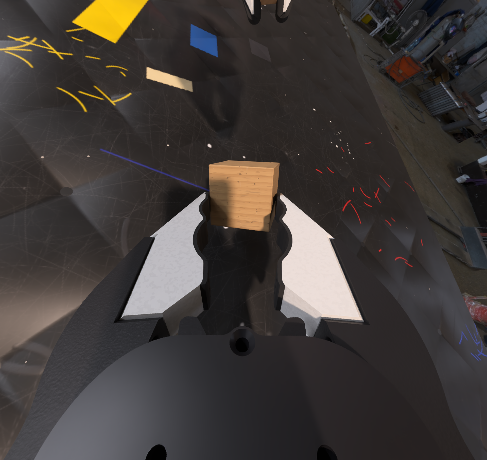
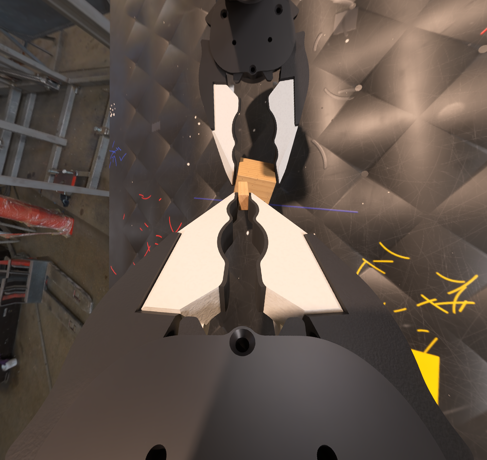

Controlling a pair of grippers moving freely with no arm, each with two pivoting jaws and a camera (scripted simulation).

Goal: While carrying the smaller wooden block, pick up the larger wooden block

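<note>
Larger wooden block (image 1: 243, 195) sits between the tips of the left gripper (image 1: 242, 199), both fingers pressed against its side faces, so that gripper is clamped on it. Whether the block's underside is clear of the dark scratched tabletop (image 1: 158, 136) or resting on it cannot be told for sure; the shadow beneath suggests it is at most barely raised. In the right wrist view the right gripper (image 2: 243, 197) is closed on the smaller wooden block (image 2: 243, 195), a slim piece pinched at the very fingertips, held just in front of the larger block and the opposing gripper.

The step in hand looks like securing and lifting the larger block. To do it well, the left gripper should keep even pressure and rise straight up, since its hold is only near the fingertips and the block could pivot. The right gripper should hold steady or back away a little, because the two blocks appear very close and a bump could knock the thin piece loose.
</note>
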